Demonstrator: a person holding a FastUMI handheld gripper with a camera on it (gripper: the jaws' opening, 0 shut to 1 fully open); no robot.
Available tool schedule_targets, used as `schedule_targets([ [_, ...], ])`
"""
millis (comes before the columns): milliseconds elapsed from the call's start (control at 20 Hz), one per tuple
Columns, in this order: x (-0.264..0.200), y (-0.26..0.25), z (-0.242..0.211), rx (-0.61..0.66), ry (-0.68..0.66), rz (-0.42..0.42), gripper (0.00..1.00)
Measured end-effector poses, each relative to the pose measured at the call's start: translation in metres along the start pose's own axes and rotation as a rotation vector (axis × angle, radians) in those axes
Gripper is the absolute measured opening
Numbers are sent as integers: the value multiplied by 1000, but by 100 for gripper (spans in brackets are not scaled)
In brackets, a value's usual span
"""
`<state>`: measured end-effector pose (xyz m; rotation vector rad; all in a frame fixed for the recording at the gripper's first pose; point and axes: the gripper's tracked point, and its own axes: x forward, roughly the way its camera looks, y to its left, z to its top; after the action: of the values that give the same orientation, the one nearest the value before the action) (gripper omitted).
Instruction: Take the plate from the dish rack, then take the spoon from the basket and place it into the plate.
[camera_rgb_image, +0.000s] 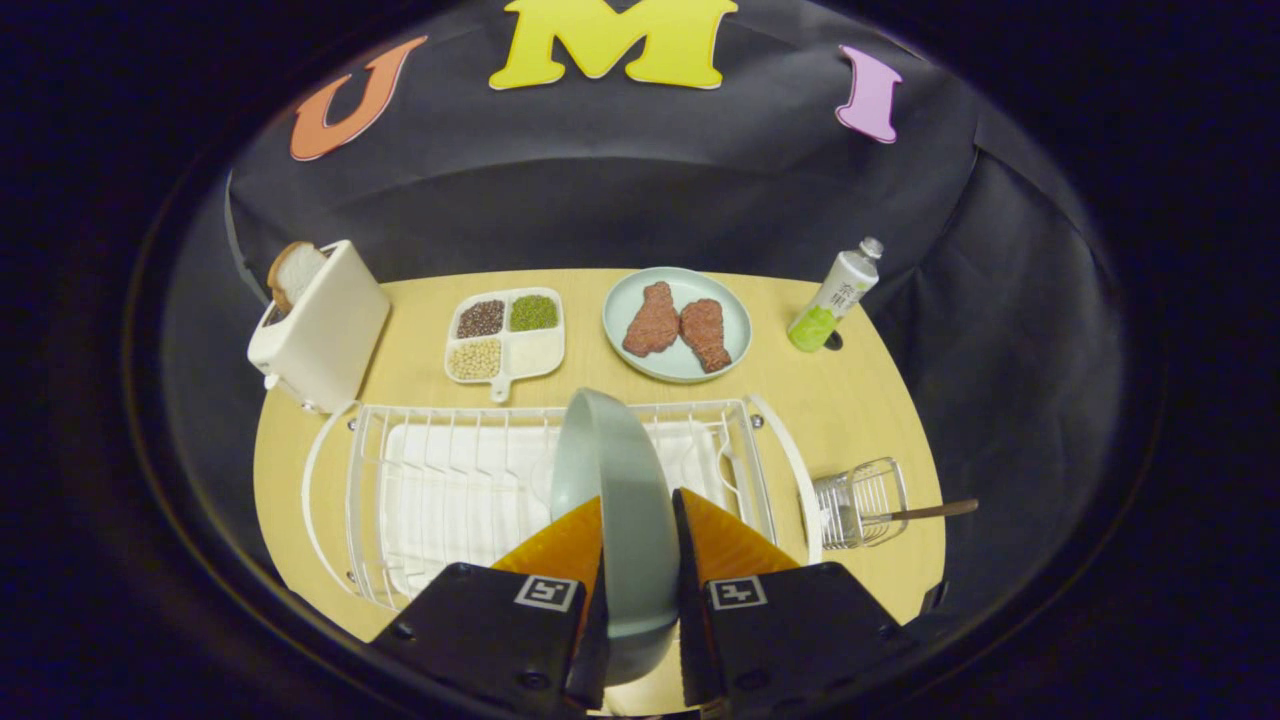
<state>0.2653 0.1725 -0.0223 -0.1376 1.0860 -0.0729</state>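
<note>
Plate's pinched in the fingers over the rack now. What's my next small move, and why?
Probably carry the plate clear of the dish rack and set it flat on bare table. The gripper holds it edge-on between both fingers, and the spoon waits in the basket.

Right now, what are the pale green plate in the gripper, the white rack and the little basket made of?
The pale green plate, pinched on edge by the gripper, looks like matte ceramic or melamine: smooth with a soft sheen. The white dish rack looks like coated metal wire, made of thin white bars. The small basket seems bare shiny metal wire, with a grey glint.
</note>
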Motion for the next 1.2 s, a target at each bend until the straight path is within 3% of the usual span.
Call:
schedule_targets([
  [100, -8, -8, 11, -18, -40, -38, 34],
  [250, -26, -9, 14, -30, -76, -6, 32],
  [450, -59, -8, -19, -2, -89, 168, 31],
  [700, -87, -36, -81, 13, -131, 312, 31],
  [950, -63, -57, -164, 154, -104, 463, 31],
  [1200, -13, -53, -243, 314, 16, 607, 31],
])
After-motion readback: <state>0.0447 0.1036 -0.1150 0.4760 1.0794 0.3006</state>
